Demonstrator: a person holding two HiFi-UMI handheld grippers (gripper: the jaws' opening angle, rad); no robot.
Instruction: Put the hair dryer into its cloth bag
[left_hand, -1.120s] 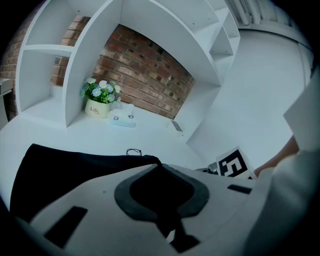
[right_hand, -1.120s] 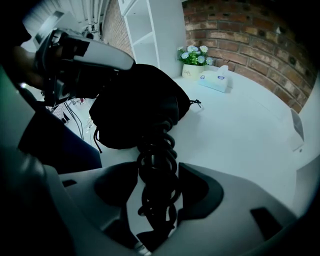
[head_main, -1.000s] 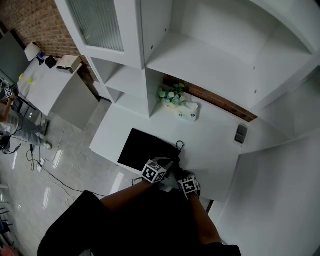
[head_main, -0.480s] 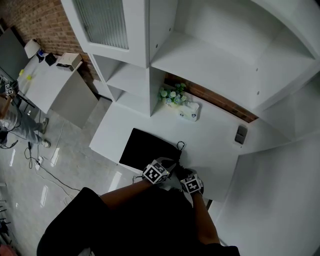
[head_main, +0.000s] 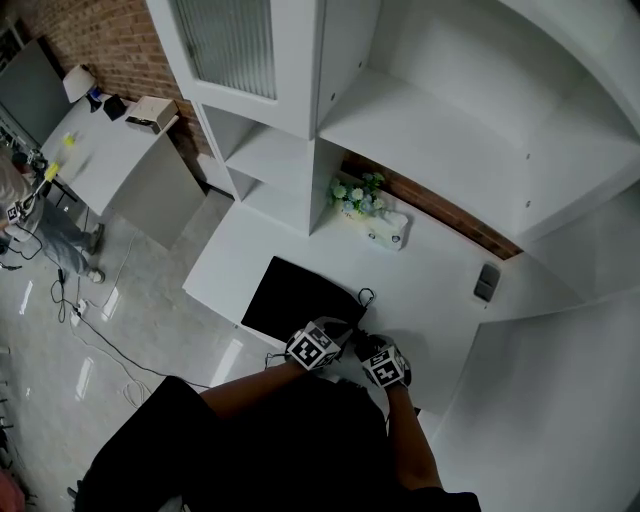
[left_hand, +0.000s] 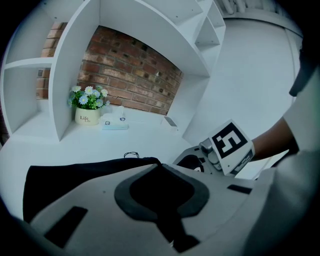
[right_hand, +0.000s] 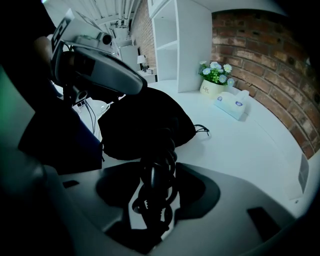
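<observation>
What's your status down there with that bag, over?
Left tool gripping cloth bag edge. Right tool jaws just closed further on coiled cord running to bag. Dryer itself out of sight. No obstruction seen.

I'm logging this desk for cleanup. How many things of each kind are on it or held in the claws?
Cloth bag: 1
Cord bundle: 1
Flower pot: 1
Tissue pack: 1
Small grey device: 1
Total: 5

a white counter (head_main: 440, 290) stands under white open shelves (head_main: 420, 130); red brick wall (head_main: 110, 40) in the upper left, glossy grey floor (head_main: 150, 330) at left.
</observation>
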